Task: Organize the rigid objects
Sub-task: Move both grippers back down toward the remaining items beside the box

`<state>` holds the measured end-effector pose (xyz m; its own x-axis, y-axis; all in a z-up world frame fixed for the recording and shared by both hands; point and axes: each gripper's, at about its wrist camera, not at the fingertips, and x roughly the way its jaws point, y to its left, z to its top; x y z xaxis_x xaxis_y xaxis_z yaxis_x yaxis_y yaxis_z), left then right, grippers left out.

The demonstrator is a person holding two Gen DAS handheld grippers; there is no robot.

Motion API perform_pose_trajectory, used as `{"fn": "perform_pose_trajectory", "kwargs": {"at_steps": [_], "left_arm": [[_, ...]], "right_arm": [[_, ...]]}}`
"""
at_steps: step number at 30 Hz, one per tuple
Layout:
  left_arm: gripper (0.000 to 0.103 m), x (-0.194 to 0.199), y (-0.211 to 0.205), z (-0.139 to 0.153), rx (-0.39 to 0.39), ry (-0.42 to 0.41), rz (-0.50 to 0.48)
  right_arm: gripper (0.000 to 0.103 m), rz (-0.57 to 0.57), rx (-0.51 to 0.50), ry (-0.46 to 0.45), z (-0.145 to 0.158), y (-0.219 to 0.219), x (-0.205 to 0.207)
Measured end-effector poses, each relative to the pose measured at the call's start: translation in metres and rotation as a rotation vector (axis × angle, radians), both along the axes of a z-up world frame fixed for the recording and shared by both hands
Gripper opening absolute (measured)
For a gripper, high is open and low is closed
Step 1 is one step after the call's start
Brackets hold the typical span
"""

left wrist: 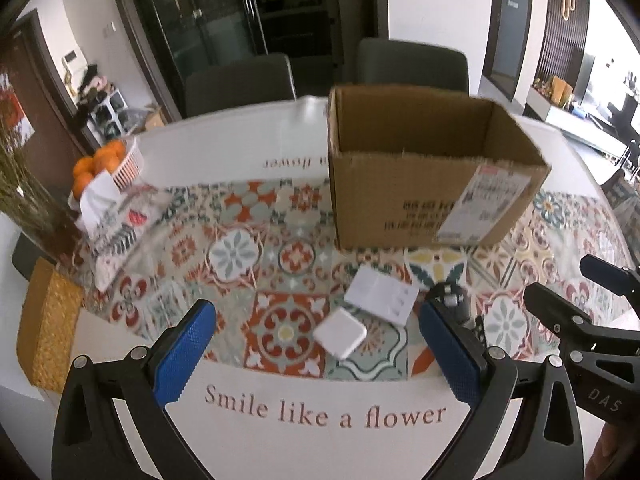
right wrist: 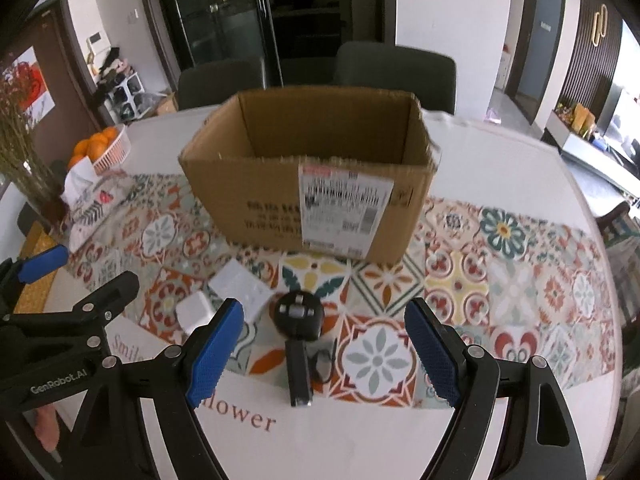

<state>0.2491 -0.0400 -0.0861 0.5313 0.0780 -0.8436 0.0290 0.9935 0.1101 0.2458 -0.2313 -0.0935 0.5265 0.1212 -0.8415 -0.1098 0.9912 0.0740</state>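
Matt corrugated cardboard box point(right wrist: 280, 184) with paper label, smooth white plastic charger point(left wrist: 340, 333), patterned tablecloth point(right wrist: 460, 280)

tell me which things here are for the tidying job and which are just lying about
For the job: cardboard box, white charger, white socket plate, black round plug, black stick.

Just lying about: basket of oranges, tissue box, woven box.

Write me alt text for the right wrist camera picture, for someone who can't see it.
An open right gripper with blue pads hangs over a black round plug and a black stick on a patterned tablecloth. Behind them stands an open cardboard box; two white adapters lie to the left, beside the left gripper.
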Motion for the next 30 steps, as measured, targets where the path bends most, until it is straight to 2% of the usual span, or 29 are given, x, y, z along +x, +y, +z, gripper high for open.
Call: {"fn": "perform_pose_trajectory", "kwargs": {"at_steps": [11, 23, 30], "left_arm": [[0.103, -0.009, 0.002, -0.042, 0.022, 0.110, -0.009], [0.103, -0.006, 0.004, -0.086, 0.027, 0.228, -0.006], [0.103, -0.005, 0.005, -0.102, 0.038, 0.259, -0.005]], "right_arm": [[0.083, 0.044, 0.009, 0.115, -0.045, 0.006, -0.007], [0.075, 0.085, 0.019, 0.221, -0.090, 0.011, -0.002], [0.070, 0.080, 0.025, 0.273, -0.114, 0.010, 0.007]]}}
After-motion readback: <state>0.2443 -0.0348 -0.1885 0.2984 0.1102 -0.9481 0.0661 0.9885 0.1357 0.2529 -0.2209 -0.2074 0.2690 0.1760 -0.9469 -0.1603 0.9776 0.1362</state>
